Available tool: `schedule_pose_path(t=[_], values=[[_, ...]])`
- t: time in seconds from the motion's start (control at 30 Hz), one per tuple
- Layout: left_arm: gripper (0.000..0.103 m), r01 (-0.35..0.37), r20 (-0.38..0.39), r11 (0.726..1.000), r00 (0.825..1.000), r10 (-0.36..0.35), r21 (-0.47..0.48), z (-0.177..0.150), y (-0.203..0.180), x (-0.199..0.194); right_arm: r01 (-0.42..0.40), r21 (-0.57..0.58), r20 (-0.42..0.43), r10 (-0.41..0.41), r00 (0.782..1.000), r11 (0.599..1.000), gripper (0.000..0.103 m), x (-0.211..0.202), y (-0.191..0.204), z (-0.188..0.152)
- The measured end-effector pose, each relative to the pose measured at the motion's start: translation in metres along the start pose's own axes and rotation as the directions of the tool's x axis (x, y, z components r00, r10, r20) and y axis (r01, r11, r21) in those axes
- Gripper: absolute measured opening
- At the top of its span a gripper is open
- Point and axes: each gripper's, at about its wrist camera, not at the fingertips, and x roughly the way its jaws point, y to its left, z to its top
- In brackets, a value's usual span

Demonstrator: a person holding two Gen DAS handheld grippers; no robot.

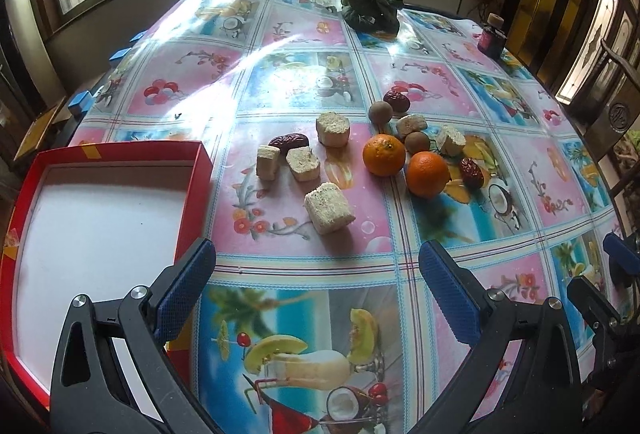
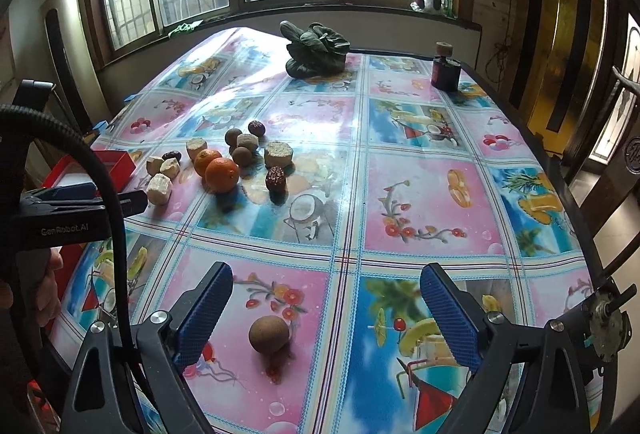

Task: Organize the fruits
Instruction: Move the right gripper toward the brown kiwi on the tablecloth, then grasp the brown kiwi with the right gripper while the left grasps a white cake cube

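Lying between spread right gripper [image 2: 326,308] fingers, brown longan [image 2: 269,335], left gripper [image 1: 316,274] spread too

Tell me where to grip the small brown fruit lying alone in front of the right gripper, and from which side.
Grip the brown fruit across its widest middle, coming straight forward and down with the right gripper. It is round, so any diameter probably works; it sits apart on the tablecloth, already between the open fingers.

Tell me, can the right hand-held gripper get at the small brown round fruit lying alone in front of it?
Probably yes. The right hand-held gripper is open, and the brown fruit lies alone on the tablecloth near its left finger, with nothing between them.
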Motion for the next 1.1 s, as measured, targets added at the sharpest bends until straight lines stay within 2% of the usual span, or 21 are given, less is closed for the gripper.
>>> schedule_pose_path(t=[0.53,0.73,0.83,1.07,1.1], values=[[0.102,-0.020,-0.018,1.000,1.000,0.020,-0.022,0.006,0.003,0.012,-0.027,-0.009,-0.013,0.026,1.000,1.000,0.095,-0.001,-0.003,-0.006],[0.102,-0.014,-0.042,0.999,0.999,0.012,-0.038,0.009,0.005,0.021,-0.091,-0.018,-0.021,0.091,0.996,0.996,0.095,-0.005,-0.002,-0.012],[0.102,-0.013,-0.047,0.999,0.999,0.011,-0.044,0.010,0.006,0.024,-0.142,-0.019,-0.041,0.141,0.989,0.990,0.087,-0.006,0.000,-0.017],[0.102,-0.004,-0.071,0.999,0.997,0.000,-0.053,0.015,0.007,0.034,-0.167,-0.031,-0.070,0.165,0.984,0.985,0.086,0.001,0.006,-0.024],[0.099,0.003,-0.075,0.998,0.997,-0.007,-0.061,0.016,0.008,0.036,-0.170,-0.032,-0.070,0.167,0.983,0.985,0.086,0.001,0.006,-0.025]])
